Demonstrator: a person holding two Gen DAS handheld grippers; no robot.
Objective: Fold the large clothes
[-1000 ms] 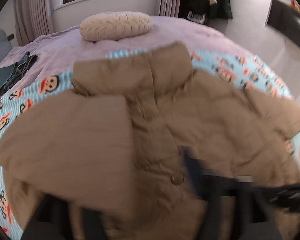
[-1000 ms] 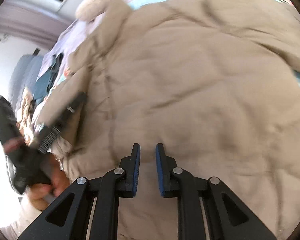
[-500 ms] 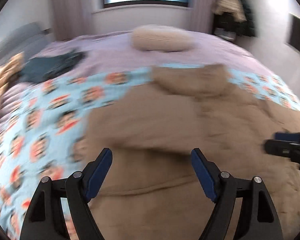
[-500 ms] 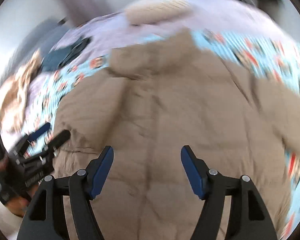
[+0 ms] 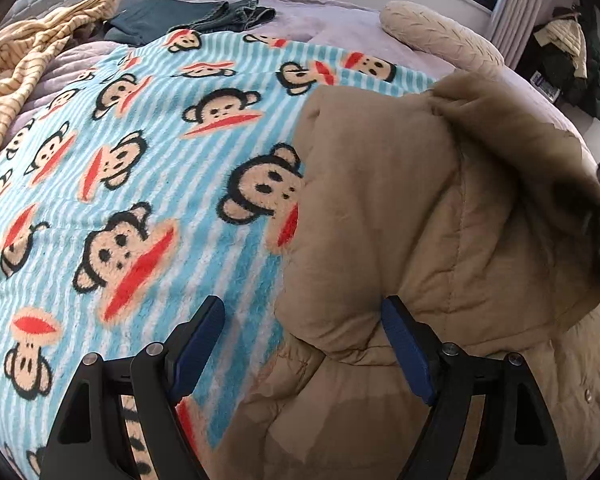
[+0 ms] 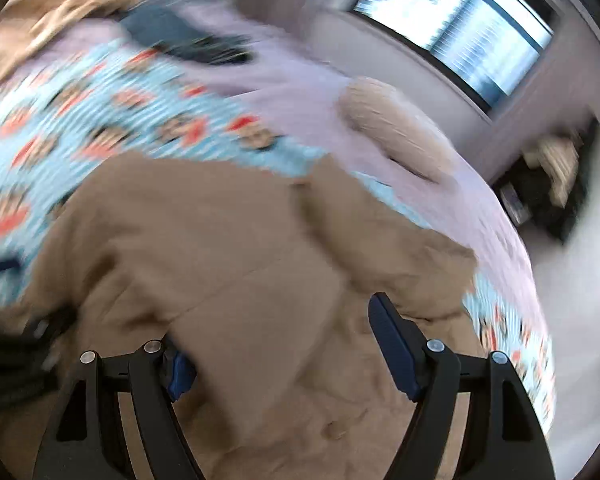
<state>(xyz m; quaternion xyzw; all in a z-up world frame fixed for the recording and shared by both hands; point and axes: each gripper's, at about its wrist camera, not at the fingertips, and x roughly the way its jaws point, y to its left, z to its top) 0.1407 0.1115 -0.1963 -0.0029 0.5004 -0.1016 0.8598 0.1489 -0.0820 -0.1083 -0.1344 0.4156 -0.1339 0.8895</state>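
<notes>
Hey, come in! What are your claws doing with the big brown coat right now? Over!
Left gripper jaws open, empty. Right gripper jaws opening, coat fabric between them. Nothing in the way.

Jacket (image 5: 440, 216) tan quilted cloth, matt, softly creased, blanket (image 5: 140, 184) at 9 o'clock fuzzy striped fleece, pillow (image 5: 440, 36) at 1 o'clock knitted texture, left gripper (image 5: 300, 344) matt black plastic, blue pads (image 5: 406, 356), bright metal screws.
</notes>
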